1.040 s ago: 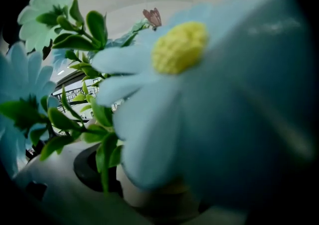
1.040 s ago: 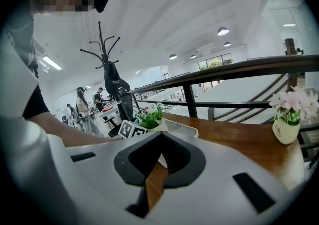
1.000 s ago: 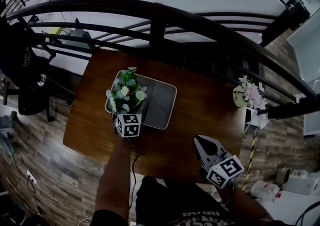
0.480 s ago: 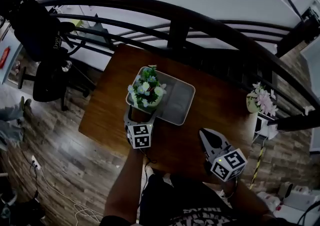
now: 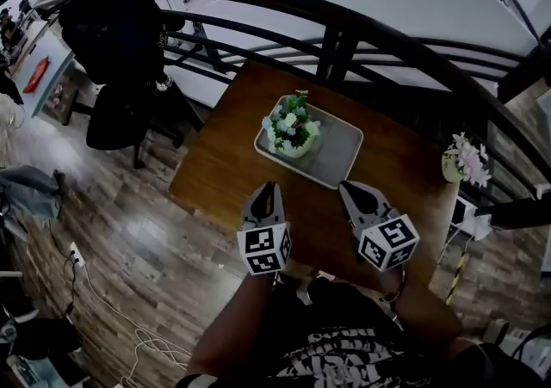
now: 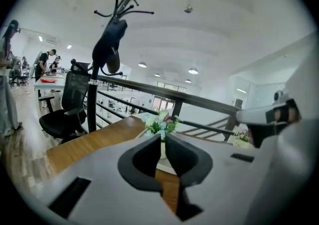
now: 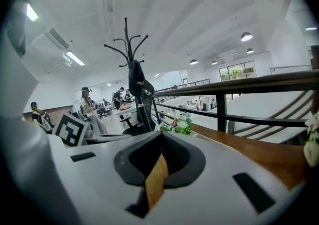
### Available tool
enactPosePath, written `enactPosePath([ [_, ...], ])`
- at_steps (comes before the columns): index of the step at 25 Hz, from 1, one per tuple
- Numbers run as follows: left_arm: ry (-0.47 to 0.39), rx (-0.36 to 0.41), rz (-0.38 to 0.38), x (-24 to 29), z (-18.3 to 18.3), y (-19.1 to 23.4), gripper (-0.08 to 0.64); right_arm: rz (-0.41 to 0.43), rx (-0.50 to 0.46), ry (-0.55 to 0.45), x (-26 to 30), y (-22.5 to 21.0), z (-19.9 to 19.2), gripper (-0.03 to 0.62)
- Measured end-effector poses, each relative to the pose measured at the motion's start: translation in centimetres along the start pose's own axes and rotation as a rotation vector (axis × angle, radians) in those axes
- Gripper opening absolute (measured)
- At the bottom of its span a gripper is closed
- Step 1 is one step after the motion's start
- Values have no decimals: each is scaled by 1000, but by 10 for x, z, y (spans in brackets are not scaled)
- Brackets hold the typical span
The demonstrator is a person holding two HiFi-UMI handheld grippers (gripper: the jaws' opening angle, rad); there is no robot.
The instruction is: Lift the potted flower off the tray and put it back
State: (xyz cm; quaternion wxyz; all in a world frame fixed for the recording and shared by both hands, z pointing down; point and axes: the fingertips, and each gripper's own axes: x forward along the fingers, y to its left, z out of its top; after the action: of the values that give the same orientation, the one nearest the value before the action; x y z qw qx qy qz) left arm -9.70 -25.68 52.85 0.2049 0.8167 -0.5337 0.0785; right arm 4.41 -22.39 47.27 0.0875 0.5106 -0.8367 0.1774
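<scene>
The potted flower (image 5: pixel 291 124), white and pale blue blooms in a light pot, stands upright at the left end of the grey tray (image 5: pixel 343 157) on the brown table (image 5: pixel 224 167). My left gripper (image 5: pixel 269 189) hangs over the table's near edge, well back from the tray, and its jaws are closing with nothing between them. In the left gripper view the gripper (image 6: pixel 163 139) shows only a thin slit, with the flower (image 6: pixel 159 123) far beyond. My right gripper (image 5: pixel 351 190) is beside it, shut and empty. The right gripper view has the gripper (image 7: pixel 162 136) and the flower (image 7: pixel 180 125) ahead.
A dark curved railing (image 5: pixel 344 33) runs behind the table. A second flower pot (image 5: pixel 465 161) sits past the table's right end. A black office chair with a jacket (image 5: pixel 120 51) stands at the left, near a coat stand (image 6: pixel 112 44). Cables lie on the wooden floor (image 5: pixel 112 292).
My left gripper has let go of the pot, drawn back toward me and risen, and its jaws have come together. The right gripper has shifted slightly. The flower stays in the tray.
</scene>
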Motion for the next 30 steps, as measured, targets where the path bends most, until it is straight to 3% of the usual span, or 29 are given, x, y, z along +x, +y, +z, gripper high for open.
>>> enactPosePath([
  [5, -37, -23, -41, -35, 18, -5, 8, -21, -35, 7, -4, 23, -3, -2],
  [17, 0, -2, -108, -82, -3, -10, 8, -110, -41, -33, -53, 54, -13, -2],
  [30, -31, 66, -147, -112, 7, -98, 8, -86, -78, -80, -130, 37, 0, -2],
])
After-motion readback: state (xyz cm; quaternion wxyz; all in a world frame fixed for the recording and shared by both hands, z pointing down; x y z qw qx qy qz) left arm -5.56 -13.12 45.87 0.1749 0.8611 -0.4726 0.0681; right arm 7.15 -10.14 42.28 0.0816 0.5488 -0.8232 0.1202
